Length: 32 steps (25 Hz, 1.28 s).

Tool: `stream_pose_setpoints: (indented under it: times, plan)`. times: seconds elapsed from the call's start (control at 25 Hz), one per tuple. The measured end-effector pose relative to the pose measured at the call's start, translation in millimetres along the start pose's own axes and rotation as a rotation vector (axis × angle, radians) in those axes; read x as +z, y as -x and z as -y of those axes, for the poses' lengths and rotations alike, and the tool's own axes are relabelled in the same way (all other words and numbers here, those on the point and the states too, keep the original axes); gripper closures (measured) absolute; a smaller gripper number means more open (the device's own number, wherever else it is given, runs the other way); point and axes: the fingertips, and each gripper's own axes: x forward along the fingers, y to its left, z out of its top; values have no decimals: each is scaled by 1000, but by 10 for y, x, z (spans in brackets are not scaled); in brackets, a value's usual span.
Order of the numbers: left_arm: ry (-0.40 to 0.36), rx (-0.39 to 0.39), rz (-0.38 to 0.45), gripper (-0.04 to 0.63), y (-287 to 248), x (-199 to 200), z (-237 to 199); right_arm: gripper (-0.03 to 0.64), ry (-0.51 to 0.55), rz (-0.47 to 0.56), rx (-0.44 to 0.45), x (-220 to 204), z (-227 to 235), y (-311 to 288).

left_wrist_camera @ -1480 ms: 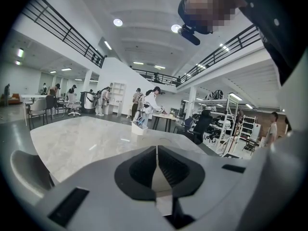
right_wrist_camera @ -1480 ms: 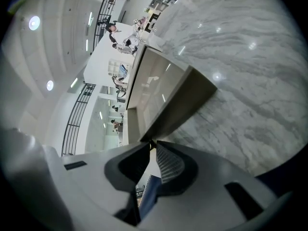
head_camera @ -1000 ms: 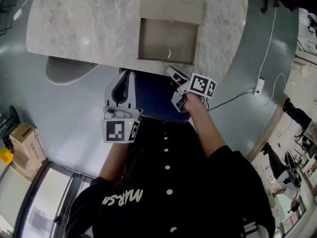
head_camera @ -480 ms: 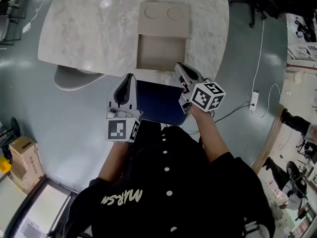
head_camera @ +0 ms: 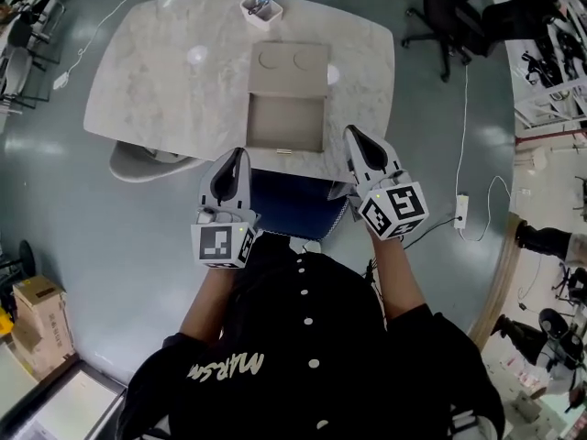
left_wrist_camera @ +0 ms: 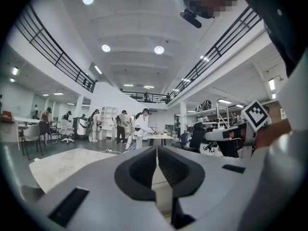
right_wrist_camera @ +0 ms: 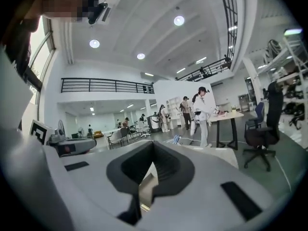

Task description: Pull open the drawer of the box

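Left gripper [head_camera: 234,159] and right gripper [head_camera: 358,140]: tongs pressed together, pinching nothing.
At mid-frame, a dark blue chair seat [head_camera: 293,200] between them crowds the near edge of the pale marble table [head_camera: 156,90]. Just beyond, the shallow beige drawer [head_camera: 284,125] already juts from the flat beige box [head_camera: 289,67]. It is likely light and stiff, best taken at its front lip. A white scissors tray [head_camera: 261,5] sits farther off, out of the way.

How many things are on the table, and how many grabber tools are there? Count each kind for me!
Box with a drawer: 1
Small white tub: 1
Grippers: 2, the left gripper and the right gripper
Total: 4
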Motion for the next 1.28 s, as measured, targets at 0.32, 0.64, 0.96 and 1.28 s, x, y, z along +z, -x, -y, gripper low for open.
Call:
stream_pose_setpoints:
  times: [0.32,0.64,0.96,1.28]
  plan:
    - [-32,41,52,574,225,236,31,620,71,81,-106,305,239,668]
    - [-41,73,69,574,565,267,153,620,117,144,-190,398,281,1165]
    - [-50,96,94,574,749,372,200,620,118,165,-231,359,288,1446]
    - [-56,95,87,574,803,339,259,620,153,148,-226,341,209,1459]
